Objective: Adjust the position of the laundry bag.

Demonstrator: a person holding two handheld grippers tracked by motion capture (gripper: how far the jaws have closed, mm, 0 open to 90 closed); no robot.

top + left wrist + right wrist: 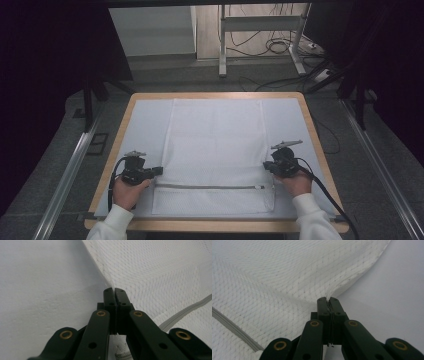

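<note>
Floor of grey carpet (60,150) surrounds a wooden table (127,112), with a white desk frame (222,45) and loose cables (275,45) beyond its far edge. Most of the tabletop lies under a pale cloth cover (145,125). Spread flat on the middle of that cover is a white mesh bag (215,145), rectangular, its long sides running away from the person. A grey zipper (210,187) crosses the bag near its near end, closed, with the pull at its right end.

At the bag's left edge, just above the zipper line, sits the left gripper (157,171), held in the person's left hand (127,192). In the left gripper view its jaws are pressed together on the stitched edge of the mesh (113,289). On the opposite edge, the right gripper (267,166) rests in the right hand (296,182); the right gripper view shows its jaws clamped tight on a pinch of the mesh edge (328,298), which puckers slightly upward there.
</note>
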